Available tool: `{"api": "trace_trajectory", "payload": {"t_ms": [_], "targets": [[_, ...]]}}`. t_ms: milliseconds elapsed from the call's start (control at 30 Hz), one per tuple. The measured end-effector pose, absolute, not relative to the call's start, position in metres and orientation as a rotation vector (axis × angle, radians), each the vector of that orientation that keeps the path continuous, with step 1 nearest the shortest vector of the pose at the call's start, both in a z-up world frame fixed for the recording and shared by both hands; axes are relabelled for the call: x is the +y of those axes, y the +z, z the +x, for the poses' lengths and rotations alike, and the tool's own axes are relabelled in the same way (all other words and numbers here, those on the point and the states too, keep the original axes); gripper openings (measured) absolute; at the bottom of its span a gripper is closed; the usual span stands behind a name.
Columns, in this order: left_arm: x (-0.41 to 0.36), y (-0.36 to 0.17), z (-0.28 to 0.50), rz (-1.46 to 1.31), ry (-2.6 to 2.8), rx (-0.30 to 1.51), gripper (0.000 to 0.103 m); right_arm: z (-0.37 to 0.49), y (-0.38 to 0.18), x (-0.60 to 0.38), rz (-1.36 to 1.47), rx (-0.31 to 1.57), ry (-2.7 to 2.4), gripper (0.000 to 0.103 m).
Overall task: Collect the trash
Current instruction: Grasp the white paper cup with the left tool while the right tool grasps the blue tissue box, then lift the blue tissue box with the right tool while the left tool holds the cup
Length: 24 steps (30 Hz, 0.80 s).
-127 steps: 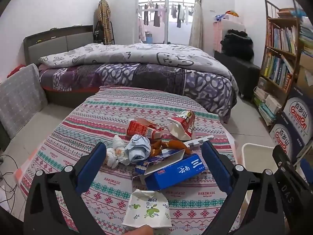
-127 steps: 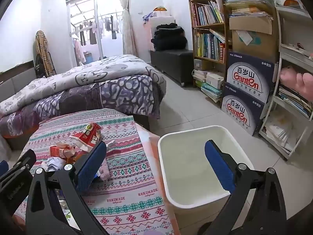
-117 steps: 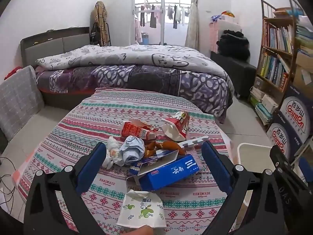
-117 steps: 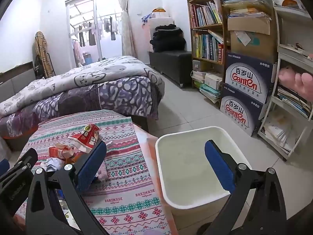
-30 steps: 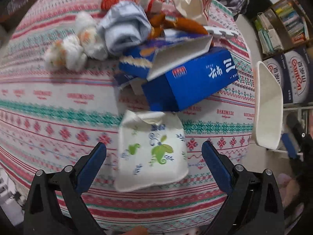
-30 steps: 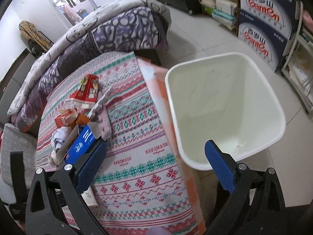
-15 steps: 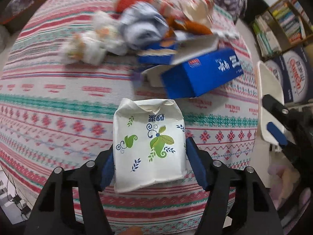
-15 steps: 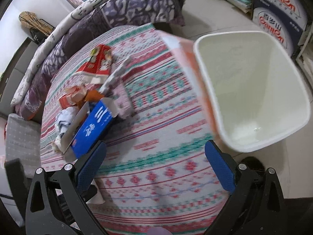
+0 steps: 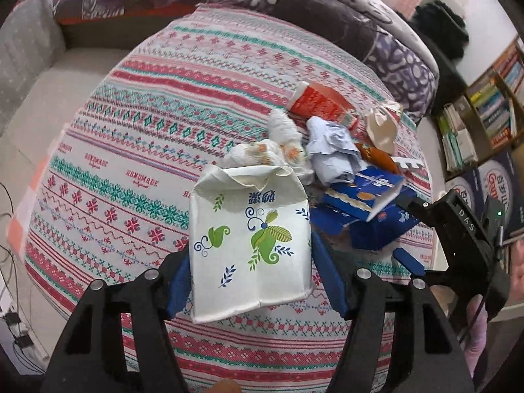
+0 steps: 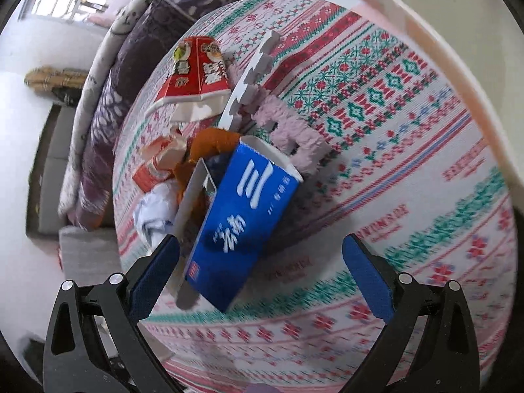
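Note:
My left gripper [image 9: 250, 263] is shut on a white paper bag with green leaf prints [image 9: 250, 239], held above the patterned tablecloth [image 9: 137, 150]. Behind it lies a trash pile: crumpled white tissues [image 9: 281, 144], a light blue paper ball [image 9: 334, 147], a red carton [image 9: 319, 101] and an open blue box [image 9: 370, 213]. My right gripper [image 10: 260, 275] is open, just over the blue box [image 10: 249, 209], which lies between its fingers. A red noodle cup [image 10: 196, 72], a white foam strip [image 10: 252, 75] and a pink fuzzy piece [image 10: 291, 134] lie beyond. The white bin [image 10: 465, 49] stands at the right.
A bed with a purple patterned quilt [image 9: 294, 6] stands behind the table. Bookshelves and printed cartons [image 9: 491, 111] are at the right. The other gripper's black body [image 9: 465, 239] shows at the right of the left wrist view.
My left gripper has lifted the leaf-print bag off the table. My right gripper has swung left from the bin and come down over the blue box.

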State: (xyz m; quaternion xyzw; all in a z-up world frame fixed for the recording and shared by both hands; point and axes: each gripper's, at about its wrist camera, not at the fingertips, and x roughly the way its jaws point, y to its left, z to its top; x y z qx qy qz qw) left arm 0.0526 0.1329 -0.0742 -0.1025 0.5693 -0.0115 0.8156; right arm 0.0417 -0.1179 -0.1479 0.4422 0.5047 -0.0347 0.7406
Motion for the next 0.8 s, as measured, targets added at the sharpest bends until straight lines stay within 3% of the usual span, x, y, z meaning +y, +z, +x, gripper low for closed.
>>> {"api": "trace_trajectory", "payload": {"t_ms": [67,133,200,800], "targets": [[0.145,-0.075,0.049,-0.246,-0.032,1.229,0.065,0.046,-0.149,-0.117,0.968,1.098,-0.066,0.079],[0.146,-0.077,0.049,-0.256,-0.036,1.236,0.066,0.052,-0.150,-0.115,0.972,1.089,-0.042,0.053],[0.145,-0.078,0.052,-0.256,-0.035,1.233,0.066,0.057,-0.153,-0.116,0.996,1.083,-0.011,0.037],[0.131,-0.051,0.046,-0.249,-0.058,1.077,0.066,0.034,-0.097,-0.123,0.741,0.922,0.022,0.027]]}}
